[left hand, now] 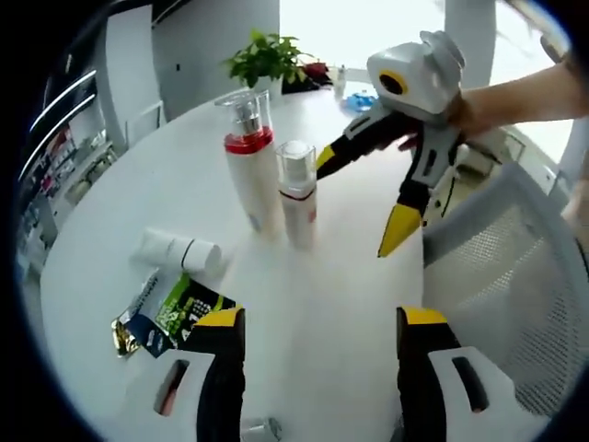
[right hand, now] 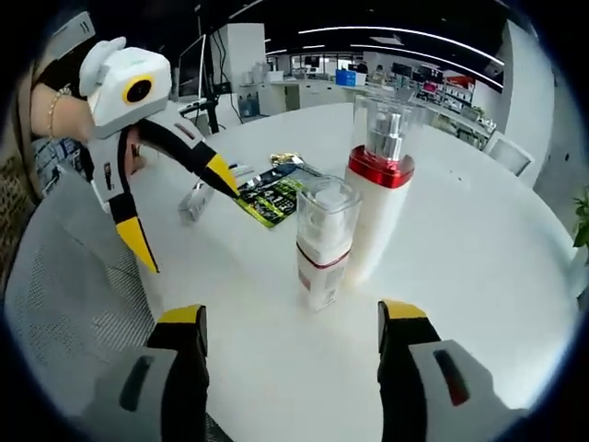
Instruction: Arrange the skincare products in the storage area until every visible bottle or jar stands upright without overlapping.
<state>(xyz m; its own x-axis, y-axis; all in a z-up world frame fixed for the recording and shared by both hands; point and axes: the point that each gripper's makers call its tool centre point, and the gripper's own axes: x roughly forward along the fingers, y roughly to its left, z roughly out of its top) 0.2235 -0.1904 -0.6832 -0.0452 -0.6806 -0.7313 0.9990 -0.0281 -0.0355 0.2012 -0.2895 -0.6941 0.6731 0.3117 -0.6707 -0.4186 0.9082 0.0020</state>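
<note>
1. Left gripper view: the left tongs [left hand: 322,345] stand wide open over the white counter [left hand: 340,276] with nothing between the jaws.
2. Ahead of them two bottles stand upright, close side by side: a tall bottle [left hand: 250,166] with a red collar and clear cap, and a short bottle [left hand: 297,191] just to its right.
3. To the left, a white tube [left hand: 181,251] lies on its side; touching it from below are some sachets [left hand: 170,313], lying flat.
4. The right tongs [left hand: 361,198] come in from the right, held by a hand [left hand: 474,115], spread wide and empty, near the short bottle but apart from it.
5. A plant [left hand: 265,57] sits at the counter's far edge; a mesh chair [left hand: 515,276] stands on the right.
6. Right gripper view: the right tongs [right hand: 290,345] gape wide, empty, facing the short bottle [right hand: 322,241] and the tall bottle [right hand: 379,189] behind it.
7. The left tongs [right hand: 184,221] enter from the left, spread wide, one tip over the sachets [right hand: 274,195]; the tube [right hand: 197,201] lies beside them.
</note>
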